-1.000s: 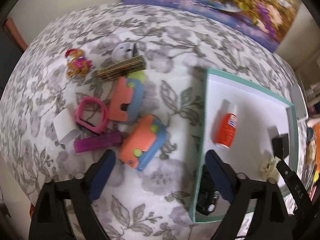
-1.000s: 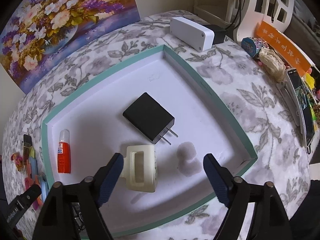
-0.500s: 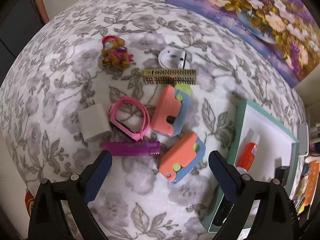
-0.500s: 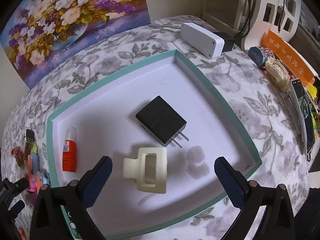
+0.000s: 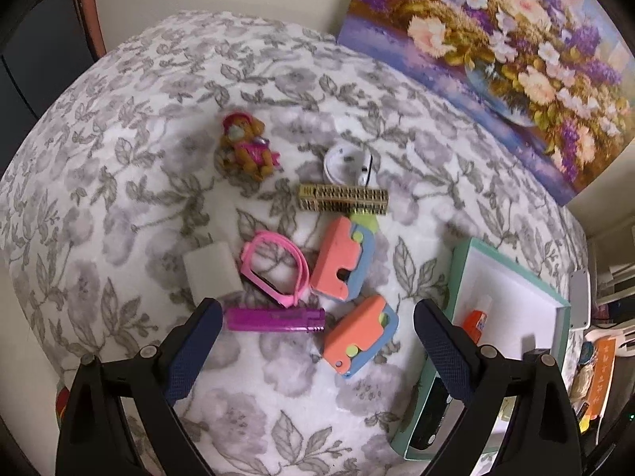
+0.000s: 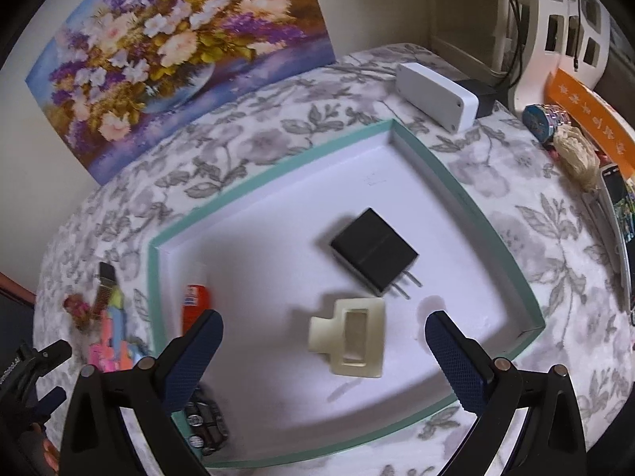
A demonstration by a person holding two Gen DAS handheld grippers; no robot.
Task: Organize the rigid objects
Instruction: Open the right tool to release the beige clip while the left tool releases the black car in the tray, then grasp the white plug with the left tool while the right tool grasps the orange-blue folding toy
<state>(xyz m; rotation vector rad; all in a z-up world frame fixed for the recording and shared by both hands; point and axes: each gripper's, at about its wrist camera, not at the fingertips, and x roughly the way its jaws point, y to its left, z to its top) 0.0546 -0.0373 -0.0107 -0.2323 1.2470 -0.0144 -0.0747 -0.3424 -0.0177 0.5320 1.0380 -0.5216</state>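
My left gripper is open and empty above a cluster on the floral cloth: a purple lighter, a pink band, a white block, two orange-and-blue toys, a gold comb-like bar, a white round case and a small figurine. My right gripper is open and empty over the teal-rimmed white tray, which holds a black charger, a cream clip, an orange glue bottle and a dark toy car.
A flower painting leans at the back wall. Right of the tray stand a white box, a tape roll, an orange strip and a phone. The table's edge curves at left.
My left gripper has swung left from the tray's edge to over the toy cluster. My right gripper has drawn back and up a little over the tray. Both stay open.
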